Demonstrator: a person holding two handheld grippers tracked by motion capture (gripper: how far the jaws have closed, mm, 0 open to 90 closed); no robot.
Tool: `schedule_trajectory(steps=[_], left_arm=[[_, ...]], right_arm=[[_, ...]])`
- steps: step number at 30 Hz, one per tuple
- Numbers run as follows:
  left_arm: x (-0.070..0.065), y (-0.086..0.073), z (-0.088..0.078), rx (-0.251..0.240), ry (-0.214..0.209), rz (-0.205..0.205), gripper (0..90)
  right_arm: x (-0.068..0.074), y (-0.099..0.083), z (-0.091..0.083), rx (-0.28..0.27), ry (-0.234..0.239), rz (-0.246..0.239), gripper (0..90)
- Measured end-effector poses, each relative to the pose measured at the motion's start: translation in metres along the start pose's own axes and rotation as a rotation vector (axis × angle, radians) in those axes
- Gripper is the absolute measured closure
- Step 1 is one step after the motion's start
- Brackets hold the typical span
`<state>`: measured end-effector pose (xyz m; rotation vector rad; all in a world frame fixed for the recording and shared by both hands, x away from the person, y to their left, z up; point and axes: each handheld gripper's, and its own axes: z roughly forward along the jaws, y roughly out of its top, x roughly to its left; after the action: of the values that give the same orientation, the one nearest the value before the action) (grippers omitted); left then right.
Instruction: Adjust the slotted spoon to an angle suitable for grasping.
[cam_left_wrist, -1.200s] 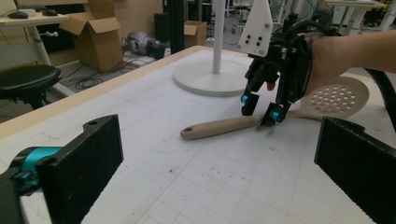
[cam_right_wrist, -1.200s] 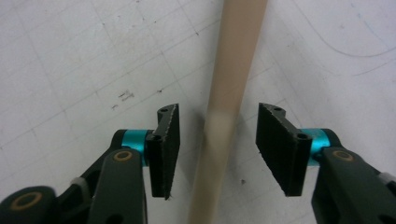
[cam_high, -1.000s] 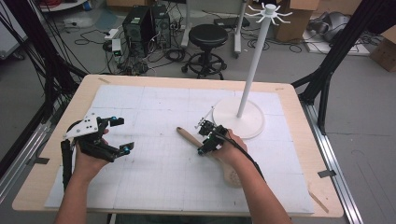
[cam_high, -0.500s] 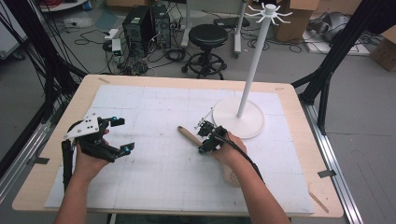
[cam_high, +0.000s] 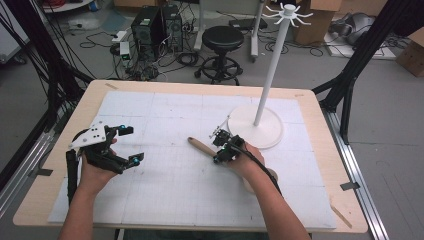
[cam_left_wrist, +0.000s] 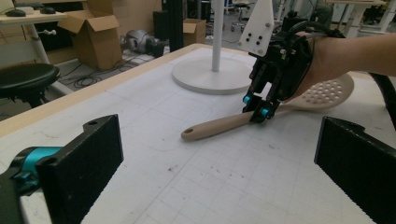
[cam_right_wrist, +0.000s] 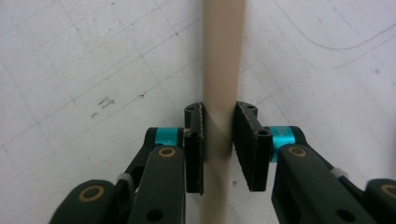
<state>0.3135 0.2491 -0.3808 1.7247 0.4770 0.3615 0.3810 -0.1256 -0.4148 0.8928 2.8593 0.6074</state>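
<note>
A beige slotted spoon (cam_high: 202, 146) lies flat on the white gridded mat (cam_high: 165, 110), its handle pointing left. Its perforated head (cam_left_wrist: 327, 91) is partly behind the right hand. My right gripper (cam_high: 219, 148) points down at the handle's middle. Its jaws have just been closing and now press the handle (cam_right_wrist: 223, 56) from both sides, as the right gripper (cam_right_wrist: 218, 116) shows in its own view. My left gripper (cam_high: 132, 145) rests at the mat's left, open and holding nothing, its wide-set pads (cam_left_wrist: 88, 158) aimed toward the spoon (cam_left_wrist: 219, 126).
A white stand (cam_high: 260, 125) with a round base and a tall pole topped by hooks is just behind the right hand. The mat covers most of the wooden table (cam_high: 320, 115). A stool and computer gear sit on the floor beyond.
Both hands have stayed where they were. The right gripper's jaws look slightly narrower around the spoon handle.
</note>
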Motion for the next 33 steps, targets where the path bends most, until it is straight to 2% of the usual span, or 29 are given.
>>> schedule_trajectory(steps=[7,9,10,16,17,19,20,22,23,26,27,29,33], left_arm=[[0.001,0.0,-0.002,-0.011,0.004,-0.007,1.7],[0.001,0.0,-0.002,-0.01,0.004,-0.004,1.7],[0.001,0.0,-0.002,-0.008,0.004,-0.004,1.7],[0.001,0.0,-0.002,-0.005,0.001,-0.003,1.7],[0.001,0.0,-0.002,-0.006,0.002,-0.002,1.7],[0.001,0.0,-0.002,-0.008,0.003,-0.002,1.7],[0.001,0.0,-0.002,-0.007,0.003,-0.002,1.7],[0.001,0.0,-0.002,-0.008,0.006,-0.006,1.7],[0.001,0.0,-0.002,-0.009,0.005,-0.006,1.7],[0.001,0.0,-0.002,-0.007,0.004,-0.004,1.7],[0.001,0.0,-0.002,-0.006,0.005,-0.004,1.7],[0.001,0.0,-0.001,-0.003,0.002,-0.002,1.7],[0.0,0.0,-0.001,-0.003,0.002,-0.002,1.7]], right_arm=[[0.0,-0.003,-0.004,-0.032,0.006,-0.003,75.4],[-0.002,-0.004,-0.013,-0.075,0.029,0.01,75.6],[-0.002,-0.004,-0.013,-0.075,0.029,0.01,75.6],[-0.008,-0.01,-0.04,-0.204,0.078,0.032,75.7],[-0.01,-0.014,-0.049,-0.246,0.092,0.042,75.8],[-0.012,-0.017,-0.058,-0.291,0.103,0.043,75.8],[-0.012,-0.017,-0.058,-0.291,0.103,0.043,75.8],[-0.015,-0.021,-0.069,-0.348,0.115,0.042,75.8],[-0.015,-0.021,-0.069,-0.348,0.115,0.042,75.8],[-0.017,-0.024,-0.081,-0.405,0.129,0.042,75.9],[-0.017,-0.024,-0.081,-0.405,0.129,0.042,75.9],[-0.017,-0.026,-0.089,-0.439,0.138,0.035,75.9],[-0.017,-0.028,-0.097,-0.47,0.147,0.021,75.9]])
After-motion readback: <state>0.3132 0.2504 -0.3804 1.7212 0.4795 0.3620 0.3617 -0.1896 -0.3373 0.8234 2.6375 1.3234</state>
